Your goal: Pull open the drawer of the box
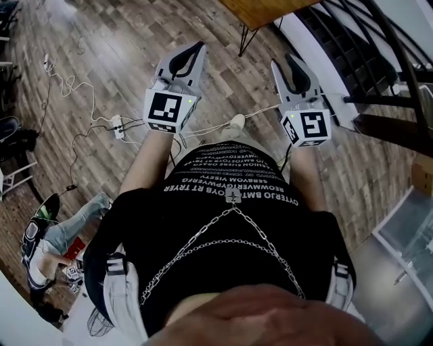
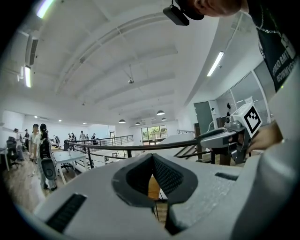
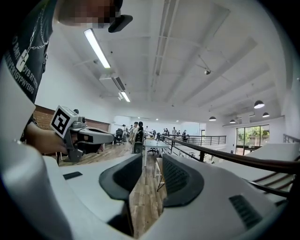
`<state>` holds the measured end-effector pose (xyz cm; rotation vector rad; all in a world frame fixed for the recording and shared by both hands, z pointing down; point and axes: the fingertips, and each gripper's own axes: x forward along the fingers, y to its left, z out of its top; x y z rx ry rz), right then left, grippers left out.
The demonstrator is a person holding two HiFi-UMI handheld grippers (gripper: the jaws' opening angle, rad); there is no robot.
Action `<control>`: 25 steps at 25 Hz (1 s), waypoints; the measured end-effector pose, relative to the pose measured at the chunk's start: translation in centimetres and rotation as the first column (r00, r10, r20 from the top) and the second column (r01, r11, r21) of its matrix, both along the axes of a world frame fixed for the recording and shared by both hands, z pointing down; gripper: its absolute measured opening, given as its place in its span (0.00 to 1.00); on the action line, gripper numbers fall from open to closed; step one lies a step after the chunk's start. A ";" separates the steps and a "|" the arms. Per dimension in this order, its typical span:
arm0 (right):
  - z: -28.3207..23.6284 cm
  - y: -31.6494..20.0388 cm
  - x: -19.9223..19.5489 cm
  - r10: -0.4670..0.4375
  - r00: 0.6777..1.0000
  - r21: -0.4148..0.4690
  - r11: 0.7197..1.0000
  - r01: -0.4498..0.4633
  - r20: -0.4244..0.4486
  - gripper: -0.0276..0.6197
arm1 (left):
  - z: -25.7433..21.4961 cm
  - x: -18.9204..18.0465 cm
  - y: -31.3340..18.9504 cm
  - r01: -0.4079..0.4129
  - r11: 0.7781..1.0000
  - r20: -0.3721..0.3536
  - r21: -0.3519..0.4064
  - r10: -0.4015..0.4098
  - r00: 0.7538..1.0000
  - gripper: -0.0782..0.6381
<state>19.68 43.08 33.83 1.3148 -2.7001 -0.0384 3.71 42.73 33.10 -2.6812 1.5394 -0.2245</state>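
Plank floor (image 1: 122, 40) beneath parted right tongs (image 3: 152, 159)

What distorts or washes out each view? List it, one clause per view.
Head view: fisheye bends the wooden floor planks, and the edges darken. Left gripper view: a black round vignette, the railing bows, and the ceiling strip light glares. Right gripper view: the same vignette, and the tube light blooms white.

The head view's top edge cuts off the wooden table (image 1: 264, 10); the people (image 2: 40, 140) far beyond your left gripper (image 2: 152, 159) are too small to tell apart.
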 end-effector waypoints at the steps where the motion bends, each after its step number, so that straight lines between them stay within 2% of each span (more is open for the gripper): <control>1: 0.1 -0.2 0.0 -0.004 1.000 -0.003 1.000 0.004 0.001 0.22 | -0.1 0.0 -0.2 0.003 1.000 0.002 -0.001 -0.003 1.000 0.12; 6: 0.1 -2.3 0.2 -0.019 1.000 -0.004 1.000 0.019 0.021 0.22 | 0.4 0.1 -1.7 0.014 1.000 0.030 -0.017 -0.014 0.999 0.12; 14: 0.3 -5.7 2.1 -0.057 0.998 -0.037 0.998 0.057 0.009 0.22 | -0.2 2.7 -5.4 0.021 1.000 -0.001 -0.015 -0.021 1.000 0.12; 19: 0.5 -8.2 4.7 -0.053 0.999 -0.033 0.998 0.053 0.009 0.22 | -0.2 4.9 -8.0 0.004 1.000 -0.001 -0.013 -0.004 1.000 0.12; 25: 1.0 -11.2 8.3 -0.048 0.998 -0.040 0.998 0.050 0.037 0.22 | -0.1 6.7 -10.5 0.041 0.999 0.017 -0.010 -0.041 0.999 0.12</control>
